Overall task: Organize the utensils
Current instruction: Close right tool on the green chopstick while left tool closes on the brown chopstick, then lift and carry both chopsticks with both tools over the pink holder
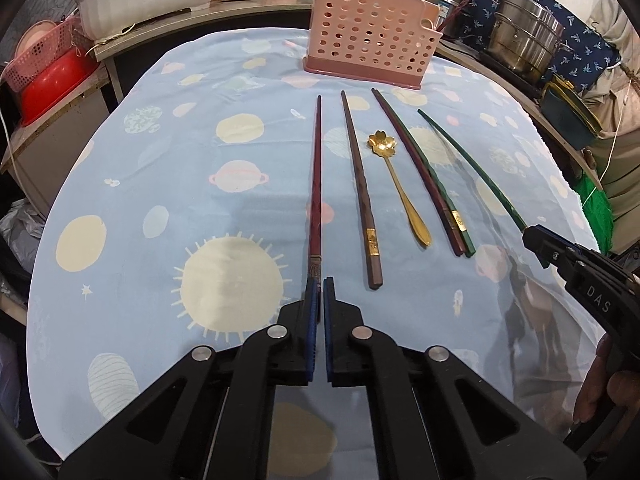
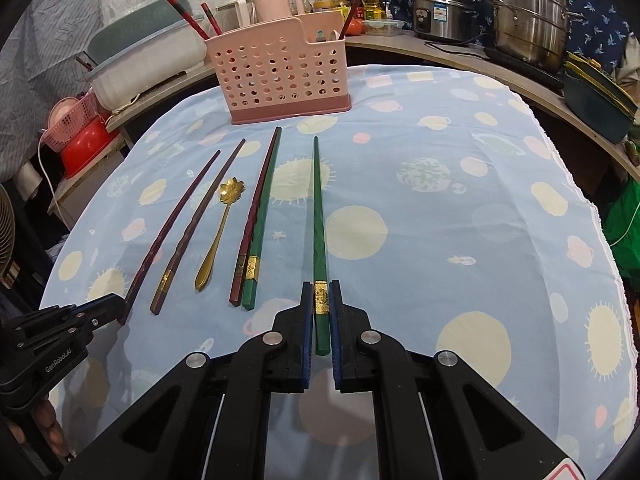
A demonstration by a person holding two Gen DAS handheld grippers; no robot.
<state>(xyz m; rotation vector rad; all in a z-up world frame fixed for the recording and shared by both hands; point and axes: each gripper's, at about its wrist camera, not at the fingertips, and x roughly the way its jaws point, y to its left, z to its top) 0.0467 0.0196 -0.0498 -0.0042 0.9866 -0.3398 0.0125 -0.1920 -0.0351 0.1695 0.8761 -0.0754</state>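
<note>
My left gripper [image 1: 319, 282] is shut on the near end of a dark red chopstick [image 1: 316, 184], which points away toward the pink perforated utensil holder [image 1: 370, 30]. My right gripper [image 2: 322, 286] is shut on a green chopstick [image 2: 318, 208] at its gold band. Between them on the cloth lie a brown chopstick [image 1: 360, 188], a gold flower-bowl spoon [image 1: 394, 180], and a dark red and green chopstick side by side [image 1: 420, 172]. The holder [image 2: 280, 76] stands at the far side with several chopsticks in it. Each gripper shows in the other's view: the right gripper [image 1: 534, 236], the left gripper [image 2: 120, 306].
A blue cloth with planets and suns [image 1: 160, 200] covers the table. Behind it a counter carries steel pots [image 2: 528, 12], a rice cooker [image 2: 440, 12], bottles and a white tub [image 1: 152, 4]. A red bowl and pink basket [image 1: 44, 68] sit at the left.
</note>
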